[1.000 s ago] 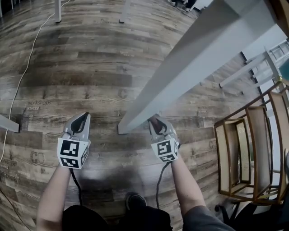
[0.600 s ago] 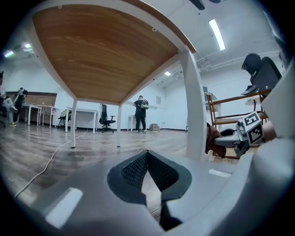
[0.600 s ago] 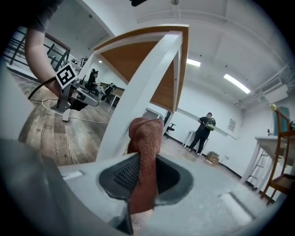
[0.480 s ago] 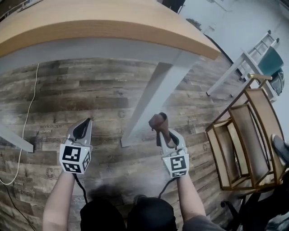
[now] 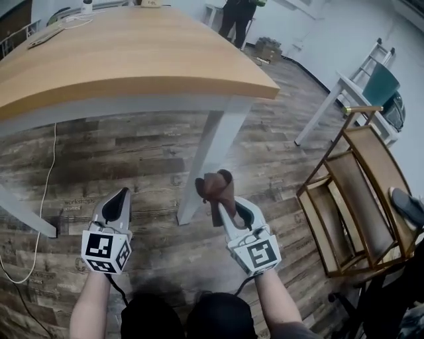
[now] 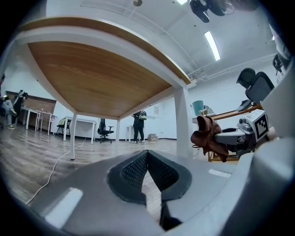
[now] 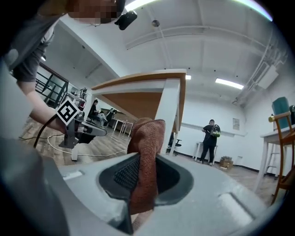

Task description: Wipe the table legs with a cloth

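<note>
A white table leg (image 5: 207, 161) stands under the corner of a wooden tabletop (image 5: 119, 59). My right gripper (image 5: 224, 202) is shut on a brown cloth (image 5: 214, 189), whose bunched end rises in front of the leg's lower half. In the right gripper view the cloth (image 7: 145, 159) hangs pinched between the jaws, with the leg (image 7: 167, 113) behind it. My left gripper (image 5: 120, 202) is shut with nothing in it, low over the floor to the left of the leg. The left gripper view has the leg (image 6: 183, 122) and the cloth (image 6: 207, 137) at its right.
A wooden chair (image 5: 354, 198) stands at the right. Another white leg (image 5: 26, 215) and a white cable (image 5: 46, 185) are at the left. A white side table (image 5: 338, 99) is at the far right. A person (image 5: 236, 16) stands beyond the table.
The head view has risen and now shows the tabletop from above. My right gripper has lifted the cloth up in front of the leg. The left gripper has barely moved.
</note>
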Demonstrator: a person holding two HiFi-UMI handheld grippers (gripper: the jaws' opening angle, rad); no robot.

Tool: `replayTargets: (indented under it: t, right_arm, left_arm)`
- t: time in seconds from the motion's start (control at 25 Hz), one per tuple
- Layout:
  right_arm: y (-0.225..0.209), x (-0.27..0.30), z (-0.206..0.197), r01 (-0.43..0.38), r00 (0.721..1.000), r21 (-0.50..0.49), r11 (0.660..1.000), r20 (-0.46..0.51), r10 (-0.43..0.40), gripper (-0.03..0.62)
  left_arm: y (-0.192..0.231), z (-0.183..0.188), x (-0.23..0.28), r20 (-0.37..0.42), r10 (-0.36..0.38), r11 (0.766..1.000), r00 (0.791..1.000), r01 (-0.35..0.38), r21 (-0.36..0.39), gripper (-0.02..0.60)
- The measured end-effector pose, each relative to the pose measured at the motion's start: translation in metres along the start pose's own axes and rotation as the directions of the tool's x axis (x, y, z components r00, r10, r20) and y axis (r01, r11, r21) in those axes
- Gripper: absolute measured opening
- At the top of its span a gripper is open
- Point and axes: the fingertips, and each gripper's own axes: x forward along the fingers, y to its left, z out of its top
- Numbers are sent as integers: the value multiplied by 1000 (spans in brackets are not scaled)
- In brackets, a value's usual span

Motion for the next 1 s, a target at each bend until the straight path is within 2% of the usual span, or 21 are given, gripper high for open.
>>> replayTargets:
  t: [0.12,0.24,0.44,0.6,0.84,1.0]
  right_arm:
    - [18,17,14,-42,998,-15,999,39,42,64]
    - [25,32,44,-90,994,10,996,58,89,64]
    - [33,42,87,-217,974,38,976,-66,219,64]
    - [34,35,118,-268,953,74,960,-123,276,64]
    - [29,22,177,-299,937,138,944,-146,318,64]
    - [18,17,228,-252,942,233,939,-162,293,64]
  left_arm:
    - [2,9,-3,22,15,1000,1000,-16,6,18]
    - [3,38,-10,54,38,999,998,-38,8,18]
    - [8,91,-27,-4,114,993,994,-114,-30,19]
    - [4,122,-36,-64,173,984,983,-175,-28,18]
    - [-18,173,-60,-140,203,972,969,-217,-90,18]
    - [-25,229,-77,-153,206,967,966,-225,-117,18]
